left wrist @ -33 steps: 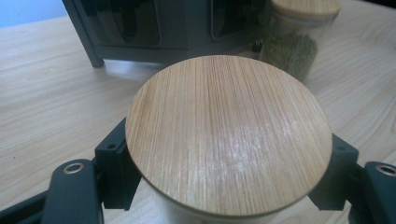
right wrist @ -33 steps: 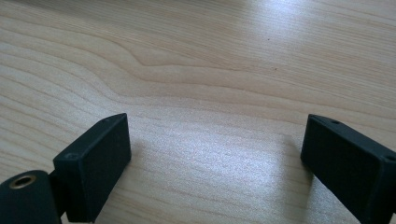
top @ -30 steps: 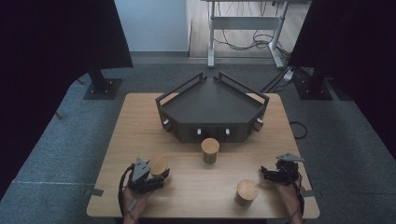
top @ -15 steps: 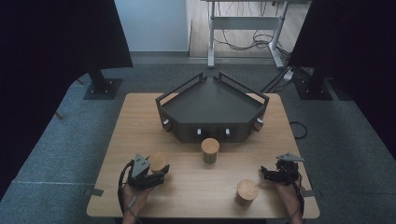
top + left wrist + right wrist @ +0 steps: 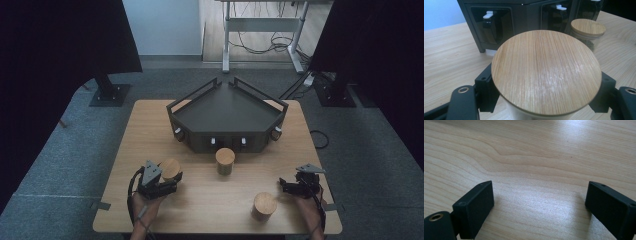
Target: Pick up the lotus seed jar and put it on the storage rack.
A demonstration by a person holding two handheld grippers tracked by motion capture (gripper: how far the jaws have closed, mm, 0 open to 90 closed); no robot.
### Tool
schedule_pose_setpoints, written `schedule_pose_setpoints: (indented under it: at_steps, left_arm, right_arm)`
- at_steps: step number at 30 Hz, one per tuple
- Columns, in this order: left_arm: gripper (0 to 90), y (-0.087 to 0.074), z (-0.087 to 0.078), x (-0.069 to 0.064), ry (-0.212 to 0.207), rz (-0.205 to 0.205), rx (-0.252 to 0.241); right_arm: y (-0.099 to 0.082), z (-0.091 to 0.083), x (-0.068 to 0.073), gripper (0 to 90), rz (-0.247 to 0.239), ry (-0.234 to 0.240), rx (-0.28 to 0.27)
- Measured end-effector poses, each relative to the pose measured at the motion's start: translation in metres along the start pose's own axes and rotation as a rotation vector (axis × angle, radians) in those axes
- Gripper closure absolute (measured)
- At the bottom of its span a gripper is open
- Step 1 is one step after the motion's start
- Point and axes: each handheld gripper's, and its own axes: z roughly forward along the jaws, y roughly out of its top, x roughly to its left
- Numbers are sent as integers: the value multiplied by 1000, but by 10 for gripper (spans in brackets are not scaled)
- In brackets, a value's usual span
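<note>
The left tool (image 5: pixel 172 181) is clamped on a round white jar with a bamboo lid (image 5: pixel 546 72), standing at the near-left of the light wooden desk (image 5: pixel 150 125). The right tool (image 5: pixel 539 205) rests with jaws apart over bare desk, holding nothing.

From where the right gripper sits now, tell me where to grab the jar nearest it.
Grip the jar around its body just below the wooden lid, coming level from its right with the right gripper, whose jaws stand open. The jar is upright and round, and the overhanging lid should stop slipping.
</note>
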Motion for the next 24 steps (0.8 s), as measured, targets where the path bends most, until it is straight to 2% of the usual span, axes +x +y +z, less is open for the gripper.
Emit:
schedule_pose_setpoints:
  at_steps: [17, 24]
  left_arm:
    - [259, 21, 1, 10, 2, -14, -21]
    - [259, 28, 2, 13, 0, -5, -17]
  right_arm:
    - [0, 0, 0, 80, 2, -1, 0]
    - [0, 0, 0, 80, 2, -2, 0]
